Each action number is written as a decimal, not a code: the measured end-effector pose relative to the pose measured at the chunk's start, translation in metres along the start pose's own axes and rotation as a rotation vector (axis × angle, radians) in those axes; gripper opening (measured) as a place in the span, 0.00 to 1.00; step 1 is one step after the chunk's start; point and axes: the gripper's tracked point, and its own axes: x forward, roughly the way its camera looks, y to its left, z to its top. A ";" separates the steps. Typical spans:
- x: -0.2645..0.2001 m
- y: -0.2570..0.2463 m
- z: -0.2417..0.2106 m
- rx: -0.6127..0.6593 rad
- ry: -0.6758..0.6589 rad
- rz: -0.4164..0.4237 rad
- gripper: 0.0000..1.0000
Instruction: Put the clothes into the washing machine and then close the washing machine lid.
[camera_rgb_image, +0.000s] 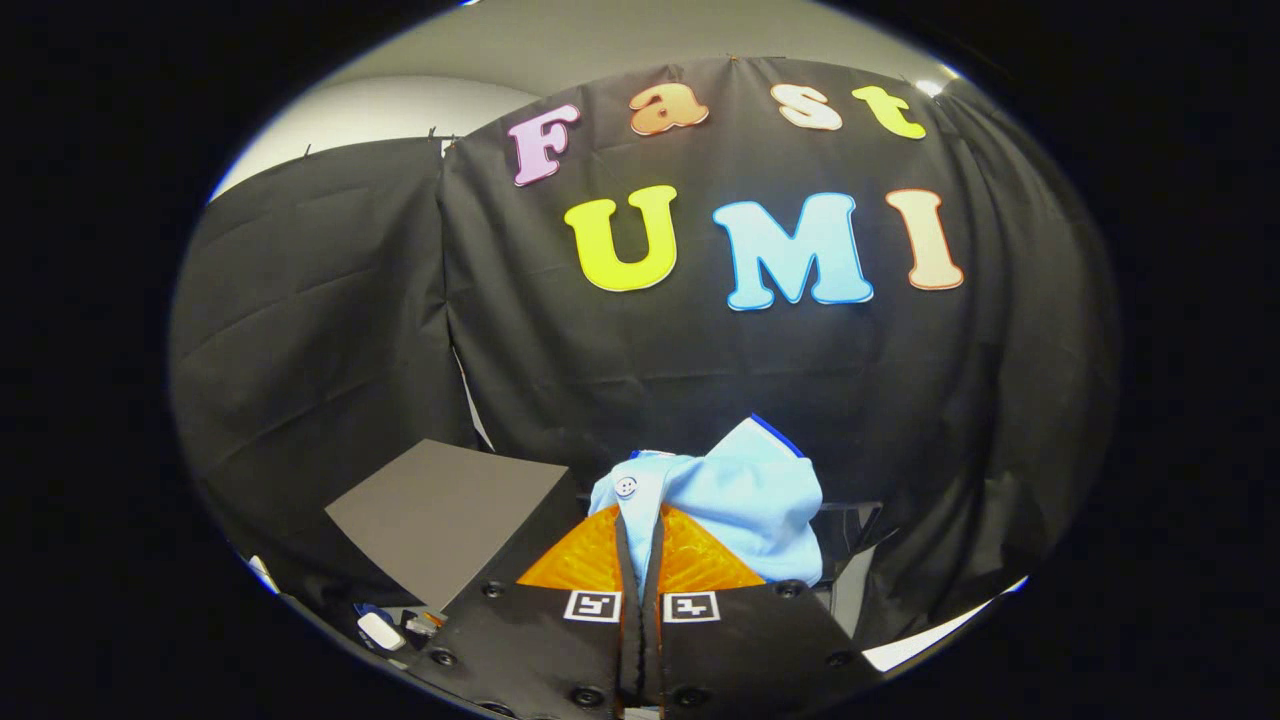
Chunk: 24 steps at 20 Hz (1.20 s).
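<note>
Pinching soft, crumpled light-blue buttoned garment (735, 495), the gripper (640, 545) grasps it; flat grey lid (445, 515) beside.

There is one gripper (640, 545) with two fingers (585, 560), closed tight on one light blue shirt (735, 495). The shirt shows one white button (626, 487). Each finger carries one square tag (592, 605), so that makes two tags. One flat grey board (445, 515) sits to the left.
</note>
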 end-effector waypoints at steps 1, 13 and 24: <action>0.001 -0.001 -0.005 0.005 0.004 -0.003 0.02; 0.026 -0.017 -0.086 0.038 0.132 -0.026 0.01; 0.065 -0.032 -0.194 0.076 0.308 -0.081 0.02</action>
